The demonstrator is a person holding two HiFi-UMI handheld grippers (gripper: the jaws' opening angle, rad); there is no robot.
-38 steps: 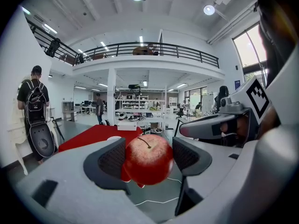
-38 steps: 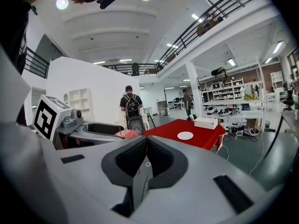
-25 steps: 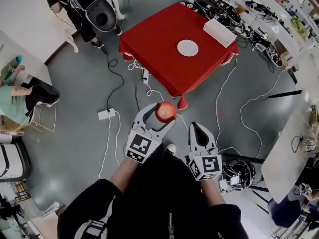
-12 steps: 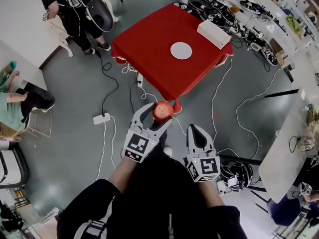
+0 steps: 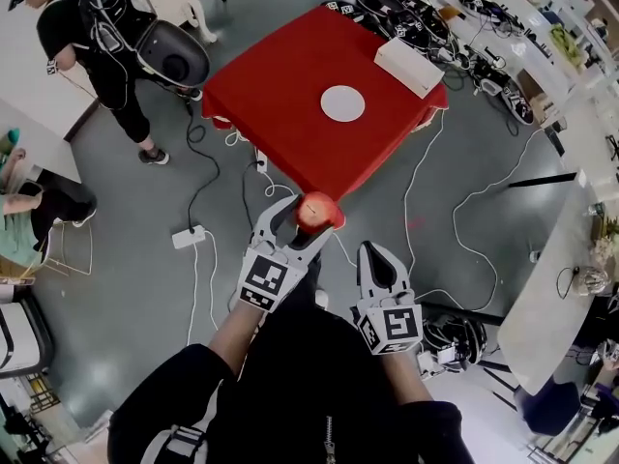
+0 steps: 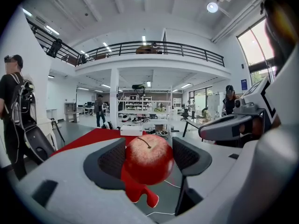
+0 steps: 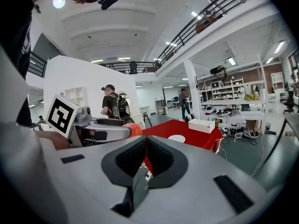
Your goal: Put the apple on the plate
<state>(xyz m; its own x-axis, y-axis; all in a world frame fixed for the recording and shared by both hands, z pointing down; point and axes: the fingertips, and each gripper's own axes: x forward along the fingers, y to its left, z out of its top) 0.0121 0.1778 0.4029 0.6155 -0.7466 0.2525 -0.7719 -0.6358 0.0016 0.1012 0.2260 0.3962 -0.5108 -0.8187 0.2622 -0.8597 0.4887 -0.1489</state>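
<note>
Off near table [image 5: 280,104] corner | left gripper [image 5: 311,217] pinches apple [image 5: 315,210] by sides | likely firm, slick, bruisable | right gripper [image 5: 378,255] closed, empty

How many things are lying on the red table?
2: a white plate near the middle of the table, and a white box at its far right edge.

Pale grey left claw [image 5: 308,213], right claw [image 5: 373,251]; black-and-white marker cubes [image 5: 265,283]; dark ribbed pads [image 6: 111,160]; black sleeves [image 5: 189,390], zipped black jacket [image 5: 324,394].
</note>
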